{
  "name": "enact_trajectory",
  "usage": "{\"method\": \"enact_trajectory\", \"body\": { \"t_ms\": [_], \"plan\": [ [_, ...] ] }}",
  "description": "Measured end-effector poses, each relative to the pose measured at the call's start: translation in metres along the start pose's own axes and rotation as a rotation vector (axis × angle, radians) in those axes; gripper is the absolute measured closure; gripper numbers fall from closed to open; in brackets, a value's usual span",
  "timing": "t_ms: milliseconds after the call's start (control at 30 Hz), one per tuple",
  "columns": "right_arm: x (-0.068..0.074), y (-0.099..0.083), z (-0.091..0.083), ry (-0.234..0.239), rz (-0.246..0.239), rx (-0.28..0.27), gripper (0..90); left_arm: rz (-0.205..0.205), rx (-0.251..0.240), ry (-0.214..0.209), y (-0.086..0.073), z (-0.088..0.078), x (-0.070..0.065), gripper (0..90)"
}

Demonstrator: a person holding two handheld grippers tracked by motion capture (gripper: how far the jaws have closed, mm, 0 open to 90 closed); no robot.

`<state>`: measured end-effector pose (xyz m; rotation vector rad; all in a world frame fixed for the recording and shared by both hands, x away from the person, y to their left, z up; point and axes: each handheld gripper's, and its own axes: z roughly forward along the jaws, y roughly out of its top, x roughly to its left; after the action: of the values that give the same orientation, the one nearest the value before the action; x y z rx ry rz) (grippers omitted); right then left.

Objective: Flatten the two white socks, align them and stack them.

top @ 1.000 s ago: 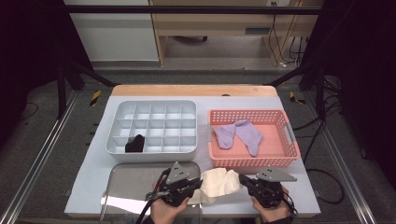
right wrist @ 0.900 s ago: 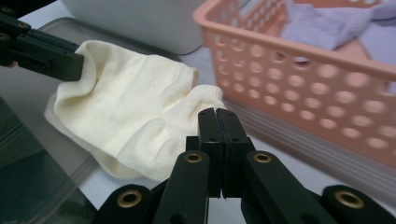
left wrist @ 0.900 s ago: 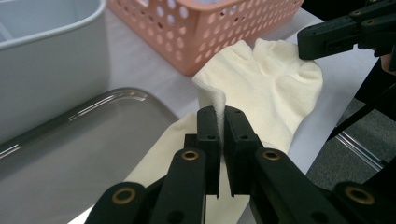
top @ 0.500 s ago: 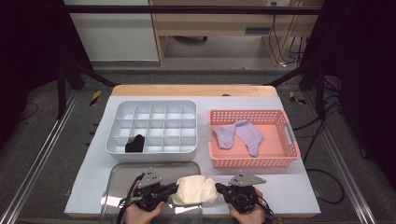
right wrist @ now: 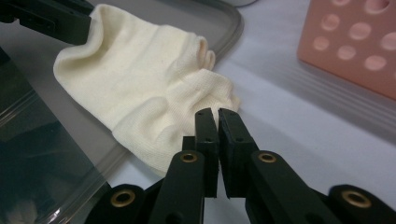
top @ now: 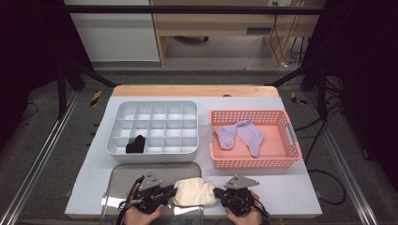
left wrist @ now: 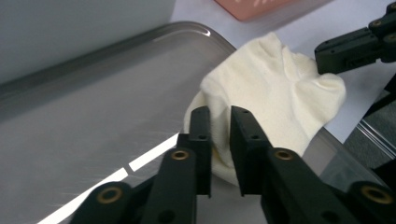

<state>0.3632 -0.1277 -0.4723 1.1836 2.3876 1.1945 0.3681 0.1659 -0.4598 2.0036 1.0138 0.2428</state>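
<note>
Cream sock (top: 194,191) (unlabelled) between both grippers

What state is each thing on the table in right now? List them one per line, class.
Cream sock: lying partly on the tray's edge, bunched.
Left tongs: just been opening, jaws apart around the sock's edge.
Right tongs: shut on the sock's other end.
Steel tray: flat, bearing part of the sock.
Grey organiser: one black item in a front compartment.
Pink basket: holding two purple socks.
</note>
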Motion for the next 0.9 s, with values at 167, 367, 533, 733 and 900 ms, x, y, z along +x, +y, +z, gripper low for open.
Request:
{"method": "enact_trajectory", "body": {
  "t_ms": [167, 367, 533, 733, 900],
  "plan": [
    [-0.004, 0.004, -0.009, -0.024, 0.012, -0.064, 80.4, -0.013, -0.057, 0.058, 0.007, -0.006, 0.003, 53.8],
    [-0.005, 0.002, 0.001, -0.023, 0.028, -0.049, 73.9, -0.003, 0.006, 0.071, 0.004, 0.008, 0.002, 49.4],
    [-0.005, -0.003, 0.009, -0.022, 0.028, -0.021, 72.5, -0.010, 0.042, 0.091, -0.004, 0.012, 0.007, 49.3],
    [-0.006, -0.006, 0.013, -0.012, 0.039, -0.013, 72.5, -0.006, 0.044, 0.079, -0.012, 0.008, 0.012, 48.6],
    [-0.005, -0.007, 0.016, -0.001, 0.046, -0.018, 75.3, 0.011, 0.038, 0.083, -0.016, 0.006, 0.009, 51.6]
  ]
}}
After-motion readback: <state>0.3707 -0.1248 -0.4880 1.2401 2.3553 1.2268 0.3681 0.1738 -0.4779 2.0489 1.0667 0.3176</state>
